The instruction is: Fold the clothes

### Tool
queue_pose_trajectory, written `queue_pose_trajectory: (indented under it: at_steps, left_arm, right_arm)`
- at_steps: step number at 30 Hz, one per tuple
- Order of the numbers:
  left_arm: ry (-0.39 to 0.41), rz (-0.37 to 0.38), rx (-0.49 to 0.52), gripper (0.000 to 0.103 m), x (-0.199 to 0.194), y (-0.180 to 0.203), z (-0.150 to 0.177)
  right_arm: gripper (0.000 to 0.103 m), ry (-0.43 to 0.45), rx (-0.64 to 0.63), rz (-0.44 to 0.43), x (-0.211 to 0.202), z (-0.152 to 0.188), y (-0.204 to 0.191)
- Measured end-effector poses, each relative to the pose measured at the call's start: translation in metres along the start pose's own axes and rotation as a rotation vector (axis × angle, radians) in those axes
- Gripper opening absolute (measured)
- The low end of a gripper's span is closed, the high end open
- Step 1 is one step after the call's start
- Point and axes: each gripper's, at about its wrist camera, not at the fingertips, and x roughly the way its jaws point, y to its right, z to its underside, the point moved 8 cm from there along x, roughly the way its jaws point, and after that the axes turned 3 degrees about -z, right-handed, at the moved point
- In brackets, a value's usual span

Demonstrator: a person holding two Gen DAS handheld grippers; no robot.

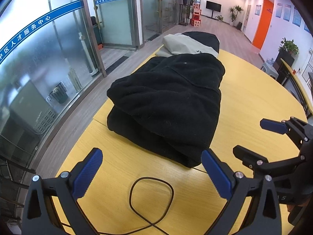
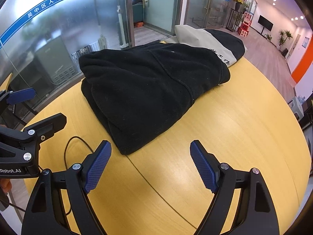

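The black fleece garment [image 1: 166,105] lies already folded into a thick bundle on the yellow wooden table [image 1: 254,101], at 12 o'clock from both grippers. Behind it lies a grey and black garment [image 1: 187,44], perhaps also finished; I cannot tell. The left gripper [image 1: 151,173] and the right gripper [image 2: 150,166] stand wide open and hold nothing. A thin cable [image 1: 152,199] loops at 6 o'clock. Glass partitions [image 1: 49,62] stand at 9 o'clock.

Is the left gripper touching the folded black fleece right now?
Apart. The left wrist view shows the left gripper open, with bare yellow table between its fingers and the near edge of the black fleece.
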Motion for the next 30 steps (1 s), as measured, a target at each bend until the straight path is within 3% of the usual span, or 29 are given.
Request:
queue_pose_trajectory:
  at_steps: [19, 25, 30]
  left_arm:
    - [-0.002, -0.036, -0.020, 0.103, 0.011, -0.002, -0.014]
    - [0.024, -0.118, 0.012, 0.103, 0.011, -0.002, -0.012]
    - [0.038, -0.084, -0.002, 0.103, 0.010, 0.002, -0.012]
  right_arm:
    - [0.084, -0.007, -0.004, 0.021, 0.009, -0.008, 0.009]
    - [0.084, 0.000, -0.013, 0.026, 0.007, -0.008, 0.010]
    - [0.084, -0.001, -0.006, 0.029, 0.008, -0.007, 0.012]
